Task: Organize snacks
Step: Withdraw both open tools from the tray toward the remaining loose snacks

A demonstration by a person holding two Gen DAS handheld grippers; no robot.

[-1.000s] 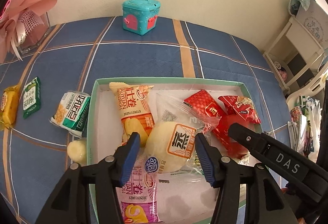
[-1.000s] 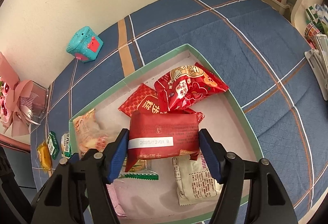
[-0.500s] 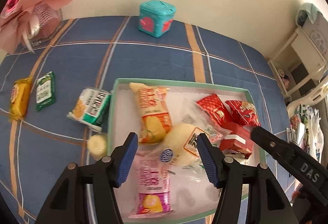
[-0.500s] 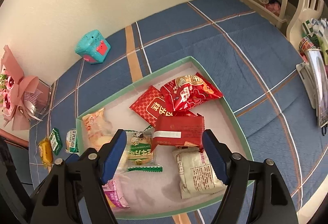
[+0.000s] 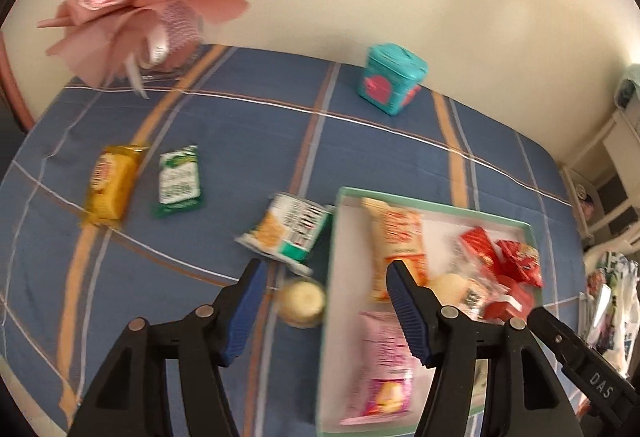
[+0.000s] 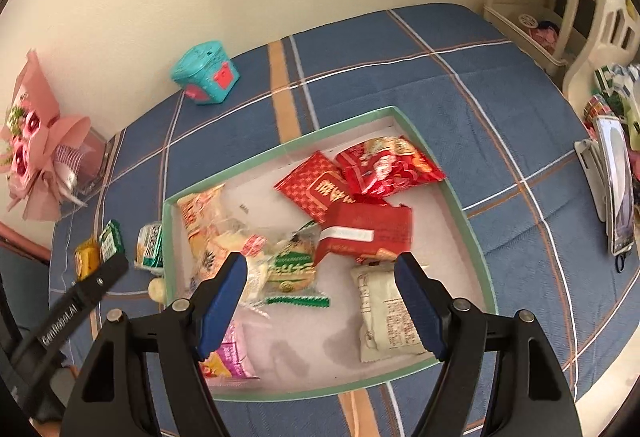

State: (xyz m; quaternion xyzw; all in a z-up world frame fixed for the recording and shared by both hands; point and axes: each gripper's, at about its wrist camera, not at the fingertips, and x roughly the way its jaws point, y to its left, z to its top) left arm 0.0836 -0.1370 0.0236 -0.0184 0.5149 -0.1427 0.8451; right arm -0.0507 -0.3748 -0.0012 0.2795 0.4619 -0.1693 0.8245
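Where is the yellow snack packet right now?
In the left wrist view, the yellow snack packet lies on the blue tablecloth at far left, outside the green-rimmed box, right beside the green packet.

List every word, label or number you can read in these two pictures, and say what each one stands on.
"DAS": white letters on the right claw's black arm, seen in the left wrist view.
"GenRobot.AI": on the left claw's black arm, seen in the right wrist view.
Red packet in the box: large Chinese characters, too blurred to read.
Red pack's white date strip: blurred.
All other wrappers: print too small or blurred.
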